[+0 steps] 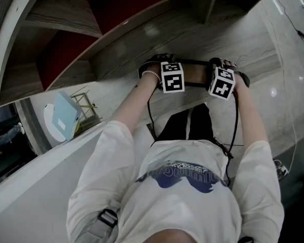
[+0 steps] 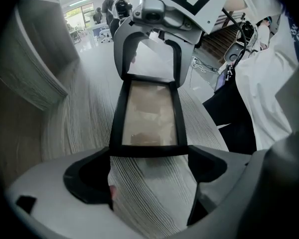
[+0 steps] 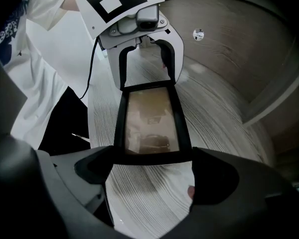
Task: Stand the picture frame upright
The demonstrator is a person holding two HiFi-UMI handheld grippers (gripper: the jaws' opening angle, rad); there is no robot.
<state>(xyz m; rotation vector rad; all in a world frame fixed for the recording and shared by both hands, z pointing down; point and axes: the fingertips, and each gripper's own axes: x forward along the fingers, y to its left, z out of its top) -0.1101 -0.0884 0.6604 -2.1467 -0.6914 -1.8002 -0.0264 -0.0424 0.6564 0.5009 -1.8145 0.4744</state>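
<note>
Black-rimmed frame (image 2: 149, 118), glass up, lies flat on the desk (image 1: 192, 34), spanning both fingertip pairs. Left gripper (image 2: 149, 156) and right gripper (image 3: 152, 158) face each other, fingers clasping its short ends.

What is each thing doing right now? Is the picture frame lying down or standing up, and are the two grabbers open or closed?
picture frame: lying flat on the wooden shelf, not yet upright.
left gripper: jaws closed on one short end of the frame.
right gripper: jaws closed on the other short end.
</note>
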